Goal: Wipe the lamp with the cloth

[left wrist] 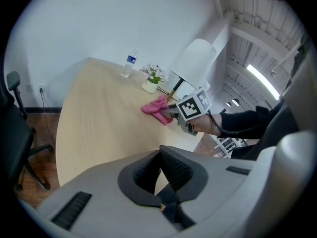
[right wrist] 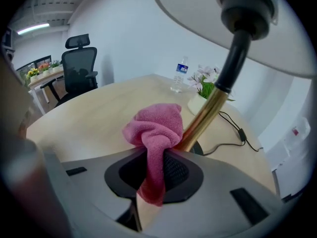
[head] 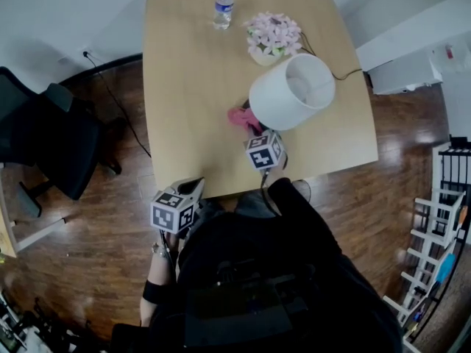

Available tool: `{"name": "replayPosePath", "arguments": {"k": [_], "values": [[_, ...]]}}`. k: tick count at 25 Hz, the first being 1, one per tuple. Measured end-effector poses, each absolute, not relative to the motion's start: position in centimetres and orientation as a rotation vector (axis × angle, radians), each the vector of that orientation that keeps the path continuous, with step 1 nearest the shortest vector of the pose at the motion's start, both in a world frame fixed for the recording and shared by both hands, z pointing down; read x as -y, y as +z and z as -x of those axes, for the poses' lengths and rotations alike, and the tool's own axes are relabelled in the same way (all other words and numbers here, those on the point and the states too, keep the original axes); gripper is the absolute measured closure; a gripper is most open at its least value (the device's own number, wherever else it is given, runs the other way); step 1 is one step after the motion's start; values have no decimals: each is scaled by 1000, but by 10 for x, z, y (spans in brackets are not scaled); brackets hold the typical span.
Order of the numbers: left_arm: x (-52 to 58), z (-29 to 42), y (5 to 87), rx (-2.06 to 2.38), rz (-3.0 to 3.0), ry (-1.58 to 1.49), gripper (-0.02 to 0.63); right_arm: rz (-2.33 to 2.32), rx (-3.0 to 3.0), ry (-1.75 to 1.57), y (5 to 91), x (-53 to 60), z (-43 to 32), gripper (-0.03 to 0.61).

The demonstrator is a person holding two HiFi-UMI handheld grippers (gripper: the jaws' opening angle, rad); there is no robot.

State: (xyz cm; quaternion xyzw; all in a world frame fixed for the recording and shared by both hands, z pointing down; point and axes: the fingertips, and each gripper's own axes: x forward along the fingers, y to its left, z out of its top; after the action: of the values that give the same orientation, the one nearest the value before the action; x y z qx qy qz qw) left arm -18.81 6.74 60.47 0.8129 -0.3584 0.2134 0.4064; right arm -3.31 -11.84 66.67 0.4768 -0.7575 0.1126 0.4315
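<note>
Table [head: 184, 87]: it carries the lamp at its right side, with the flowers [head: 273, 37] and bottle [head: 224, 7] far back, so nothing crowds the wiping.
Lamp [head: 291, 93]: the shade is tipped towards me and sits right above my right claw. I judge the stem is what I am working on.
Left claw [left wrist: 161, 175]: the jaws are closed together with nothing between them. I hold it back at the table's near edge, well apart from the lamp, probably because one claw is enough for wiping.
Right claw [right wrist: 156, 170]: clamped on the cloth and angled down, so the bunched end leads.
Cloth [right wrist: 156, 128]: pink. A wad sticks out past the tips and a tail hangs back through the jaws. The wad sits against the brass stem [right wrist: 208, 113], seemingly touching it.
Head view: shows both claws and how far apart they are, but the shade covers the stem and base.
Right gripper view: the only view that shows the cloth meeting the stem, and the cord [right wrist: 237, 128] behind it.
Left gripper view: shows my right claw from the side, with the cloth low near the tabletop.
</note>
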Motion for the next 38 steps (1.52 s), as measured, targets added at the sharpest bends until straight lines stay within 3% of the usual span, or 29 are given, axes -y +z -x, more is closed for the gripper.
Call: {"name": "replayPosePath", "arguments": {"k": [7, 13, 21, 30, 38], "values": [[-60, 169, 600, 872, -2084, 562, 612, -1254, 1853, 389, 673, 105, -18, 514], [-65, 149, 597, 835, -2101, 613, 612, -1427, 1755, 547, 676, 102, -105, 515], [-71, 123, 590, 800, -2135, 697, 612, -1560, 1848, 567, 631, 106, -151, 515], [-70, 92, 583, 794, -2142, 796, 612, -1162, 2394, 544, 582, 137, -74, 515], [-86, 88, 577, 854, -2070, 871, 612, -919, 2571, 578, 594, 142, -18, 515]]}}
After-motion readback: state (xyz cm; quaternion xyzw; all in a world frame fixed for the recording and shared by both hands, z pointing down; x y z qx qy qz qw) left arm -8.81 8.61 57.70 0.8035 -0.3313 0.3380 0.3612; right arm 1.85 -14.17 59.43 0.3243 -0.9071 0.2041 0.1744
